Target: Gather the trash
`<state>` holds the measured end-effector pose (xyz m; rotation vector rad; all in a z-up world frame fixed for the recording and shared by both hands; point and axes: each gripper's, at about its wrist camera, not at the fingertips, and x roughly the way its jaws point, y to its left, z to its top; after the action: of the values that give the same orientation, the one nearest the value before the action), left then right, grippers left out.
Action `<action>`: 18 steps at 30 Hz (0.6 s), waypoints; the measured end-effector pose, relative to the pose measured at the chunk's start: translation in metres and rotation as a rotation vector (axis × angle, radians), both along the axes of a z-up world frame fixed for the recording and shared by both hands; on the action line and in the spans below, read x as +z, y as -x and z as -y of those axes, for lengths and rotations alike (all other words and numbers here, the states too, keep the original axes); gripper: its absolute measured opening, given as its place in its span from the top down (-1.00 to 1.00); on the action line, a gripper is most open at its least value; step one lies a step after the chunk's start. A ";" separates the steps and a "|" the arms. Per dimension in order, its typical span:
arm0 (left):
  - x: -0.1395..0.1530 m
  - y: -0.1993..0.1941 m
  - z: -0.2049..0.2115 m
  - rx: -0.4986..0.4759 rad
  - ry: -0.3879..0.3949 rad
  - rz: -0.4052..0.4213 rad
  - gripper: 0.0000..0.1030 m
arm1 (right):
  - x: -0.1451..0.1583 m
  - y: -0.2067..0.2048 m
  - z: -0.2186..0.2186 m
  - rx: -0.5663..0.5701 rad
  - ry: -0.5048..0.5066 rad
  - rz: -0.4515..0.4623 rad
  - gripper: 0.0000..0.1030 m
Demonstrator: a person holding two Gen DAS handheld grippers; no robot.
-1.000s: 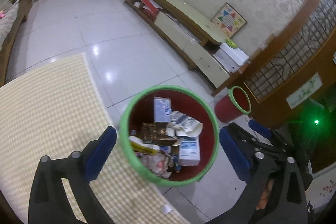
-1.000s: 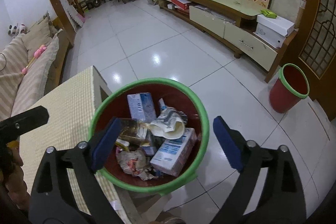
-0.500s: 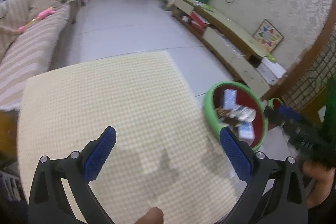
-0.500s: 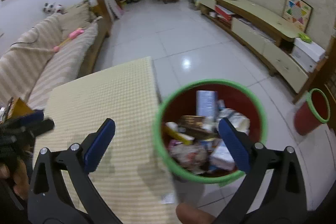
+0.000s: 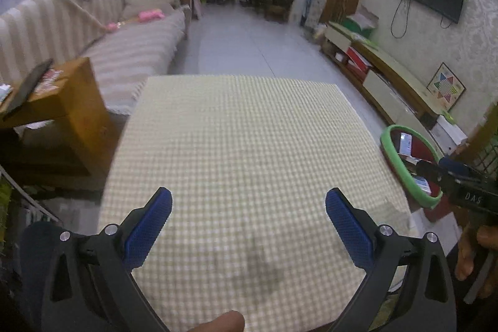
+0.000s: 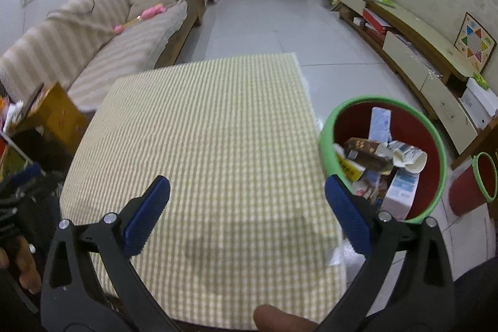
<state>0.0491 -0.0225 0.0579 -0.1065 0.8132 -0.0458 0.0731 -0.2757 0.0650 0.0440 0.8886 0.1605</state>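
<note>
A red bin with a green rim point(image 6: 434, 142) stands on the floor at the table's right edge, holding several cartons, wrappers and a paper cup point(image 6: 407, 157). It also shows in the left wrist view point(image 5: 404, 167), partly hidden by the other gripper's body. My left gripper point(image 5: 248, 215) is open and empty above the checked tablecloth point(image 5: 242, 145). My right gripper point(image 6: 247, 204) is open and empty above the same cloth point(image 6: 211, 126), its right finger near the bin's rim.
A striped sofa point(image 6: 93, 30) lies to the left with a pink toy point(image 6: 152, 11). A wooden side table point(image 5: 62, 111) stands at the left. A low TV cabinet point(image 6: 414, 52) runs along the right wall. A second small red bin point(image 6: 473, 189) stands by the right wall.
Both grippers have swung away from above the bin to the left and now face across the table. The bin has shifted to the right edge of both views.
</note>
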 end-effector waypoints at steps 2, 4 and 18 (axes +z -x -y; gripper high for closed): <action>-0.002 0.005 -0.005 0.011 -0.007 0.004 -0.84 | 0.003 0.010 -0.014 0.009 0.029 0.020 -0.90; -0.005 0.009 -0.011 0.025 0.001 0.001 -0.84 | 0.008 0.019 -0.027 0.010 0.076 0.054 -0.90; -0.002 0.027 -0.014 0.056 -0.009 0.048 -0.84 | 0.008 0.066 -0.055 -0.048 0.083 0.082 -0.90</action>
<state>0.0217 -0.0081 0.0559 -0.1194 0.7622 0.0078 0.0073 -0.2203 0.0728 -0.0186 0.8111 0.0803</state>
